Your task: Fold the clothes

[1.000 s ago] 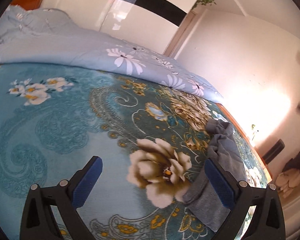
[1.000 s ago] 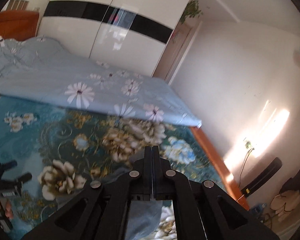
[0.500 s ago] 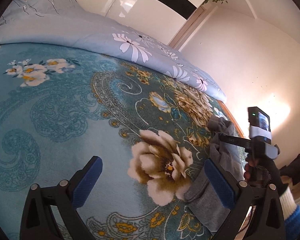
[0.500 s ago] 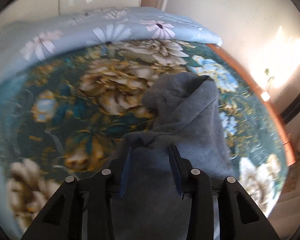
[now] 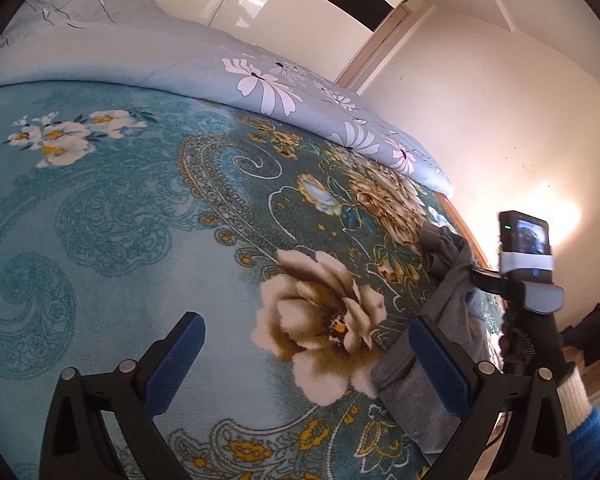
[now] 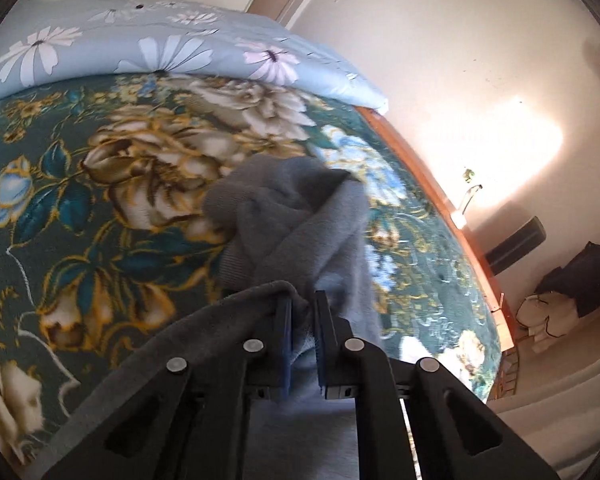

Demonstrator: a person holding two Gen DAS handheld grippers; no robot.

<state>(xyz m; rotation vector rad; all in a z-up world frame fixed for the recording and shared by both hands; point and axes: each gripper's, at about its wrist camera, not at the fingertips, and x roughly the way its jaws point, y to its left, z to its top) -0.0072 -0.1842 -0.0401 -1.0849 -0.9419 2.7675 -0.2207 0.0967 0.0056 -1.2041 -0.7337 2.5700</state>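
A grey garment lies bunched near the right edge of the bed on a teal flowered blanket. It also shows in the right wrist view. My right gripper is shut on a fold of the grey garment and lifts it, with cloth draped over its left finger. In the left wrist view the right gripper pulls the fold up. My left gripper is open wide and empty, low over the blanket, with its right finger against the garment's near end.
A light blue flowered duvet is heaped along the far side of the bed. The wooden bed edge runs along the right, with floor and dark items beyond. A white wardrobe and a wall stand behind.
My right gripper came down onto the grey garment, opened, then closed on a fold and raised it. My left gripper stayed open and tilted down slightly.
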